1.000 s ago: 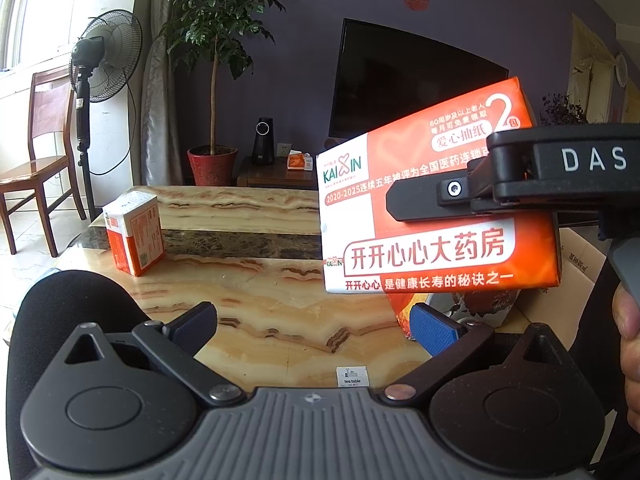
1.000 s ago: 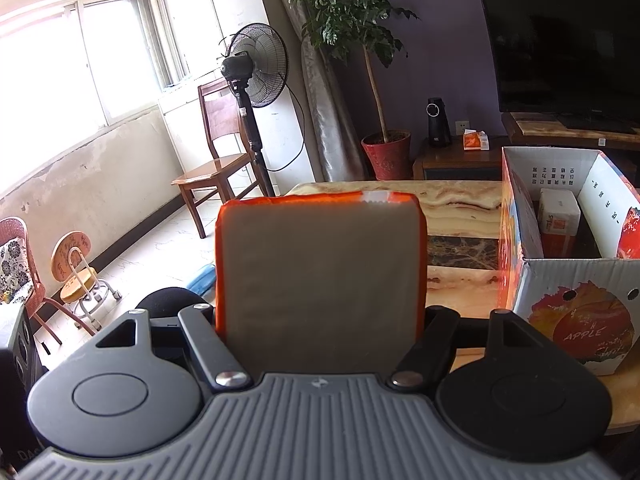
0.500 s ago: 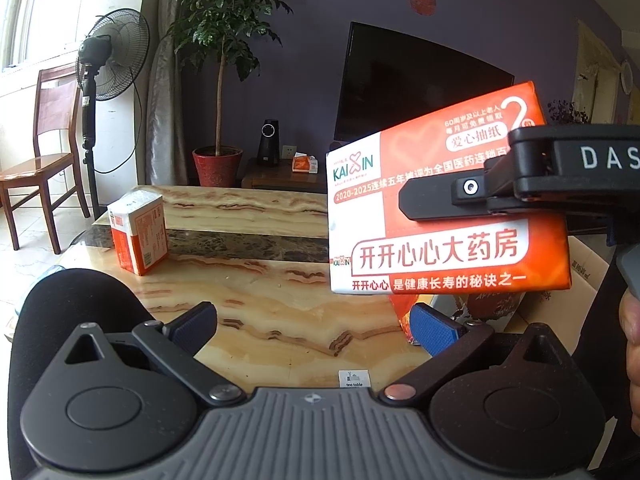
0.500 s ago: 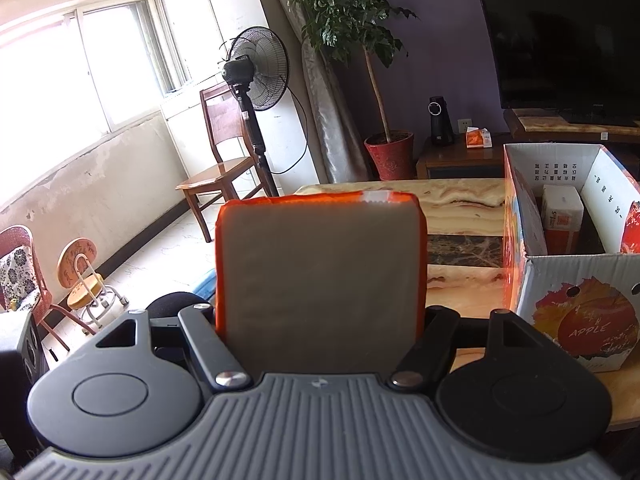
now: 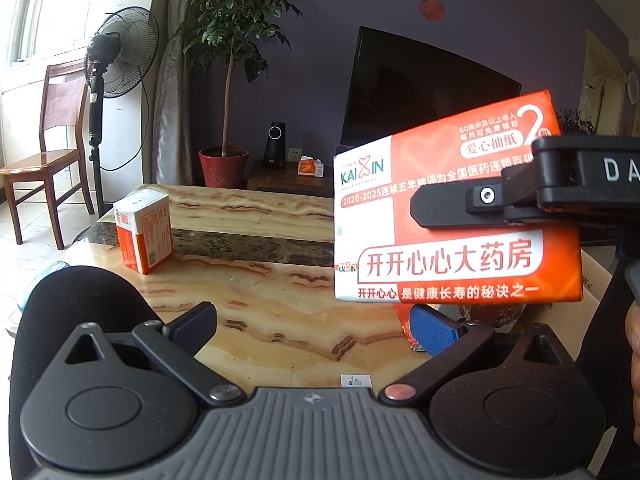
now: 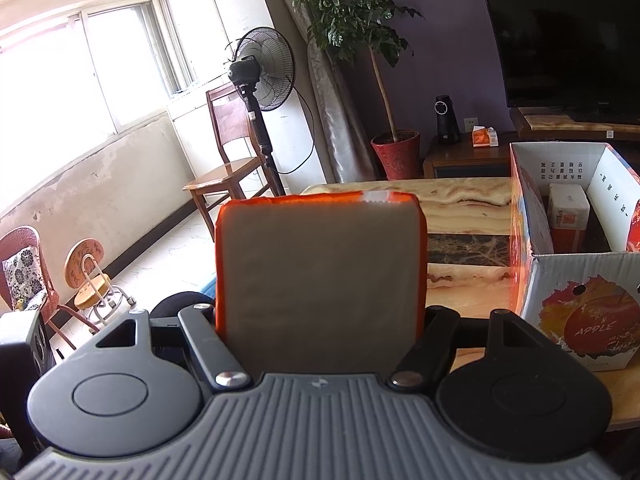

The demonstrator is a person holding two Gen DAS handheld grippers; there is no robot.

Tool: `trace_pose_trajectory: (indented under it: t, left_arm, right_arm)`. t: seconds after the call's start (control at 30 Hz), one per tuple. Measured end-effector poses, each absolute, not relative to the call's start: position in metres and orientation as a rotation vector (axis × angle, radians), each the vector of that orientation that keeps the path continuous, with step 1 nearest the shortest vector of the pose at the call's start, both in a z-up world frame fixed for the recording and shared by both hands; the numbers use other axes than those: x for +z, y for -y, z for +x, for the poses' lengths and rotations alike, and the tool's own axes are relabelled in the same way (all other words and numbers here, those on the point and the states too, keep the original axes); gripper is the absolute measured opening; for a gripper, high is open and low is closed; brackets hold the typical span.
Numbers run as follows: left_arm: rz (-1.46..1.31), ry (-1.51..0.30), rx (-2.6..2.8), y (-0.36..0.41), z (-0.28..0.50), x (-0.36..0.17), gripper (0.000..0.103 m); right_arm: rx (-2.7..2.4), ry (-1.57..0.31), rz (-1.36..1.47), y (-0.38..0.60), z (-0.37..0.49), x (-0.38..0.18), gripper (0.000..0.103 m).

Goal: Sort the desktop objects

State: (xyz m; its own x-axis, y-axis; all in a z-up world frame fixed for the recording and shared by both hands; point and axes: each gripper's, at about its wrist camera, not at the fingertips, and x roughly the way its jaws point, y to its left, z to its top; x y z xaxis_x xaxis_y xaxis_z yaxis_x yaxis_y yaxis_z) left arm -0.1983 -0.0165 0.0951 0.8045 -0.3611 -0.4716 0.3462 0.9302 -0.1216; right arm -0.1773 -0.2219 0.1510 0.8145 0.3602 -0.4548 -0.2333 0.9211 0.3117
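Closest in, the right gripper (image 6: pixel 320 320) is clamped on an orange-and-white tissue pack (image 6: pixel 320 276), its fingers pressed against the pack's two sides and the pack carried in the air above the marble table (image 6: pixel 460 196). From the left wrist view the same pack (image 5: pixel 452 216) hangs over the table's right part, printed face outward, with one black finger laid across it. The left gripper (image 5: pixel 316 326) holds nothing — its blue pads (image 5: pixel 196 326) stand wide apart, low over the tabletop.

The step in hand looks like the carry: one pack lifted and on its way to the box. The next move calls for swinging right, bringing the pack over the open top and lowering it past the raised flaps before letting go, since the flaps could catch a corner.

Further out to the right sits the cardboard apple box (image 6: pixel 576 312), open, with one white-and-orange pack (image 6: pixel 568 216) already standing inside at the far end. Beyond the left gripper, a small tissue box (image 5: pixel 144 232) stands upright near the table's far left corner — probably next to be sorted.
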Motion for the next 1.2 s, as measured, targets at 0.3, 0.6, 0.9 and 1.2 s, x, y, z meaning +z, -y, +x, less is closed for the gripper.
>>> trace_pose_trajectory:
  t: [0.3,0.6,0.9,1.2]
  left_arm:
    - [-0.028,-0.509,-0.381,0.0167,-0.1987,0.0953,0.102]
    - [-0.018,-0.511,-0.389,0.0188,-0.1993,0.0951,0.102]
    - [-0.005,-0.510,-0.398,0.0210,-0.1998,0.0944,0.102]
    - [-0.006,-0.510,-0.397,0.0231,-0.2024,0.0924,0.102]
  right_arm:
    - [0.320,-0.529,0.247,0.2215,-0.1780,0.1518,0.074]
    - [0.313,-0.525,0.254,0.2230,-0.1779,0.1519,0.074]
    - [0.311,-0.523,0.268,0.2250,-0.1779,0.1509,0.074]
    - [0.312,-0.521,0.270,0.2257,-0.1776,0.1512,0.074]
